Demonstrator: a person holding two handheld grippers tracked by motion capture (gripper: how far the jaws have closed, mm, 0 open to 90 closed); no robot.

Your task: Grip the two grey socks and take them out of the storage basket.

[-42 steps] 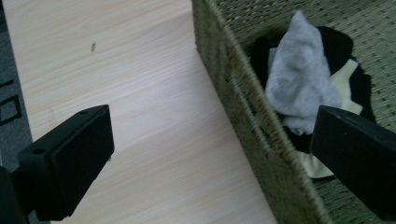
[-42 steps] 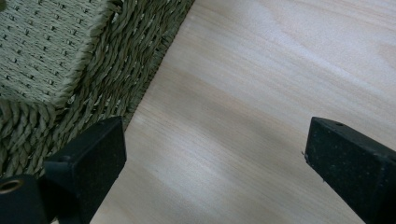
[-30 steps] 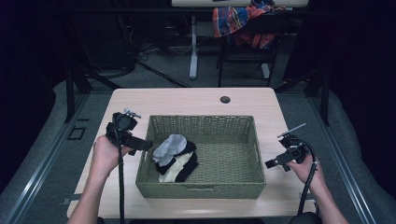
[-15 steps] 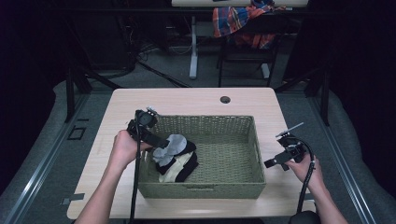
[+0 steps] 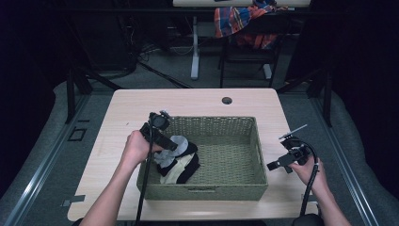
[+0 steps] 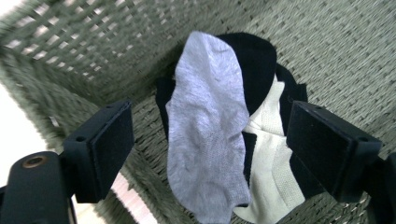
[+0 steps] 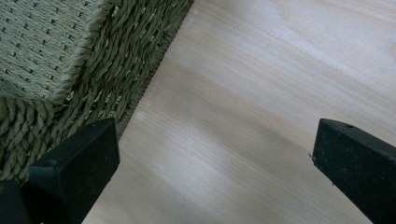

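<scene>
A woven green basket (image 5: 235, 127) stands in the middle of the light wood table (image 5: 197, 101). In its left end lies a small heap of socks: a grey sock (image 6: 210, 126) on top, a black sock (image 6: 252, 60) and a cream sock (image 6: 271, 154) under it. My left gripper (image 5: 173, 144) hangs over the basket's left rim, open, its jaws either side of the grey sock (image 5: 174, 143) and above it. My right gripper (image 5: 275, 165) is open over bare table just right of the basket (image 7: 70, 56), holding nothing.
A round cable hole (image 5: 227, 100) sits near the table's far edge. Behind the table stand a chair with plaid cloth (image 5: 244, 21) and desk legs (image 5: 194, 47). Cables trail from both grippers toward the near edge.
My left gripper has moved from the table left of the basket to over the basket's left end, above the socks. The right gripper has barely moved.
</scene>
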